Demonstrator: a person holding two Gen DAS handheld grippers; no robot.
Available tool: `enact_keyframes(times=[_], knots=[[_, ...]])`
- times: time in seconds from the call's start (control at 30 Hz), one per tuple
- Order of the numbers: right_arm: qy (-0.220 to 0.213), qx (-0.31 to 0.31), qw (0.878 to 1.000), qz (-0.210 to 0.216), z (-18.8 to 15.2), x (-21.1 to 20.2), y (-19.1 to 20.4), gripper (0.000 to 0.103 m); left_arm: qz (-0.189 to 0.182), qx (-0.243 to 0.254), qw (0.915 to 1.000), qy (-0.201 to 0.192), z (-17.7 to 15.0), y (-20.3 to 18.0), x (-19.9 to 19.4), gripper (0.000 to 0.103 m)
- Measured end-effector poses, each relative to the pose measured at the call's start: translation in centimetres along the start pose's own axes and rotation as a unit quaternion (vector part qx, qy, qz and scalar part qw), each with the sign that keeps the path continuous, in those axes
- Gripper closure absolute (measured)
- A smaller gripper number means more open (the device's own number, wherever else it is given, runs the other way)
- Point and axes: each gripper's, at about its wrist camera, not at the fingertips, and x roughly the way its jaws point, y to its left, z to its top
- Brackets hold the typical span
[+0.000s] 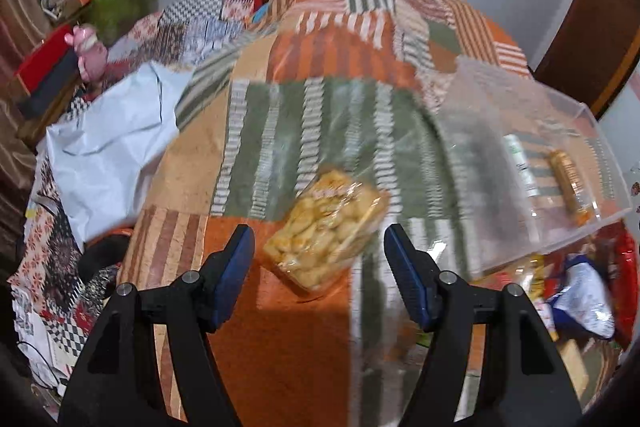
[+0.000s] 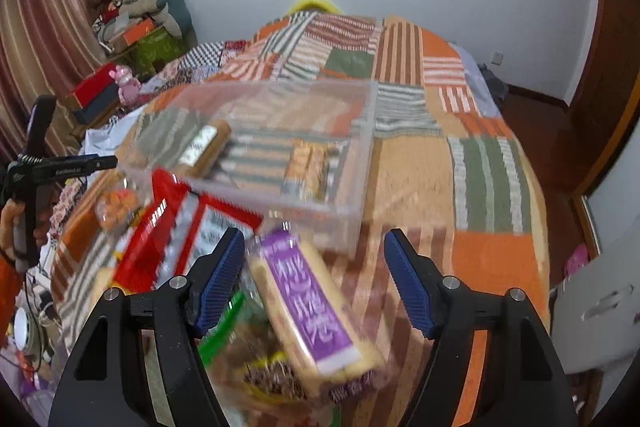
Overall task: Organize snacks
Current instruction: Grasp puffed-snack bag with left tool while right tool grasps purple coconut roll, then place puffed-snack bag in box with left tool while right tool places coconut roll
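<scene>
Both grippers stand open over a bed with a patchwork blanket. The left gripper holds nothing; a clear bag of small biscuits lies on the blanket between its fingers, but the pads do not touch it. The right gripper is also empty, and a packet with a purple label lies between its jaws on top of other snacks, near a red packet. A clear plastic box sits just behind, with a few snacks already inside. I judge the step is picking up the next snacks for the box. Next, each gripper must come lower and close on its packet. The pictures are blurred.
</scene>
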Motion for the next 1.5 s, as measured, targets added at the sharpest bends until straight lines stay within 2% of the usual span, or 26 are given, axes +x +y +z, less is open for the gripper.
enact_keyframes(times=[0.13, 0.27, 0.43, 0.53, 0.57, 0.7, 0.87, 1.17, 1.5], knots=[[0.022, 0.01, 1.0, 0.001, -1.0, 1.1, -0.6, 0.033, -0.007, 0.001, 0.9999, 0.008, -0.2, 0.4, 2.0, 0.036], [0.026, 0.032, 0.999, 0.022, -1.6, 1.1, -1.3, 0.03, -0.024, -0.001, 0.9997, 0.006, -0.1, 0.4, 3.4, 0.033], [0.039, 0.01, 0.999, 0.023, -2.5, 1.2, -0.5, 0.03, -0.025, 0.006, 0.9997, -0.002, -0.1, -0.3, 4.2, 0.034], [0.037, 0.003, 0.999, 0.022, -2.7, 1.3, -0.3, 0.032, -0.026, 0.003, 0.9996, -0.007, -0.3, -0.3, 4.1, 0.039], [0.036, 0.005, 0.999, 0.023, -2.7, 1.3, -0.4, 0.038, -0.026, 0.002, 0.9996, -0.008, -0.3, -0.3, 4.0, 0.044], [0.032, 0.005, 0.999, 0.039, -2.7, 0.9, -0.5, 0.051, -0.026, 0.011, 0.9994, -0.017, -1.0, -0.7, 2.5, 0.058], [0.018, -0.002, 0.999, 0.033, -2.8, -0.1, -0.3, 0.064, -0.026, 0.014, 0.9992, -0.027, -1.7, -1.2, 0.3, 0.059], [-0.009, -0.001, 0.999, 0.032, -2.5, -2.2, 0.1, 0.064, -0.029, 0.03, 0.9969, -0.067, -2.1, -3.2, -4.9, 0.059], [-0.056, 0.009, 0.998, 0.031, -0.9, -5.1, -0.1, 0.064, -0.042, 0.041, 0.9918, -0.113, -0.7, -6.0, -9.9, 0.06]])
